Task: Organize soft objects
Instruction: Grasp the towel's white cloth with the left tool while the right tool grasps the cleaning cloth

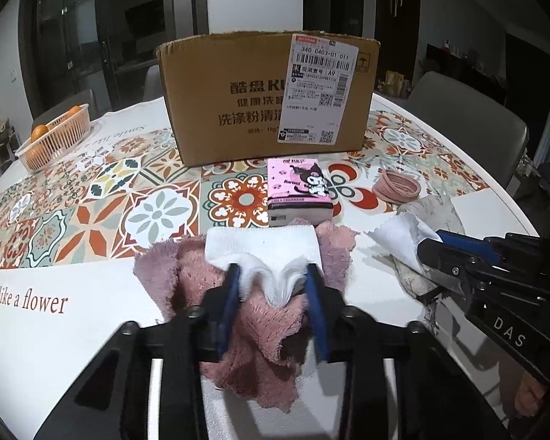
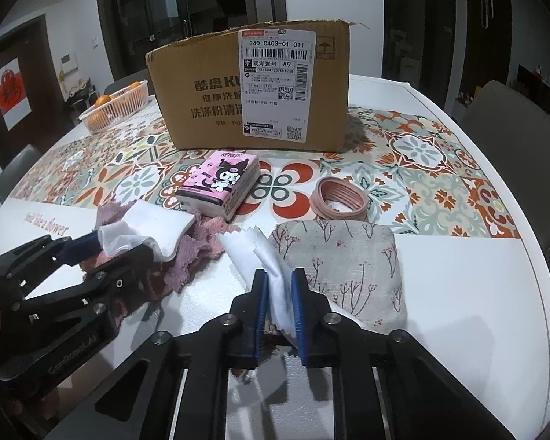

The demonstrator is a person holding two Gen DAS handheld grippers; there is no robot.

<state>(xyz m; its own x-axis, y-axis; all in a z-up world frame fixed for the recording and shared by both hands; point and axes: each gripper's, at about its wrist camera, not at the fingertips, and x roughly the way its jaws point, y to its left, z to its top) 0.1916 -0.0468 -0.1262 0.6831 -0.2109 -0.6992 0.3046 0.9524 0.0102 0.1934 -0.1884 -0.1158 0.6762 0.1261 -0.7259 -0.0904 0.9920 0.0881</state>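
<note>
My left gripper [image 1: 271,275] is shut on a folded white pad [image 1: 264,247] that lies over a fuzzy pink cloth [image 1: 256,330]. My right gripper [image 2: 278,282] is shut on a thin white cloth [image 2: 253,253] with zigzag edges, next to a grey floral pouch [image 2: 348,260]. The right gripper shows in the left wrist view [image 1: 432,249] still pinching that cloth [image 1: 396,242]. The left gripper shows in the right wrist view [image 2: 102,245] with the pad [image 2: 157,227] and pink cloth [image 2: 198,242]. A pink tissue pack [image 1: 299,190] [image 2: 220,187] lies just beyond.
A cardboard box [image 1: 267,95] [image 2: 253,88] stands open-topped at the back of the round table. A stack of pink hair bands [image 1: 396,189] [image 2: 339,201] lies to the right. An orange basket with oranges [image 1: 55,139] [image 2: 115,108] sits far left. Grey chairs [image 2: 509,124] ring the table.
</note>
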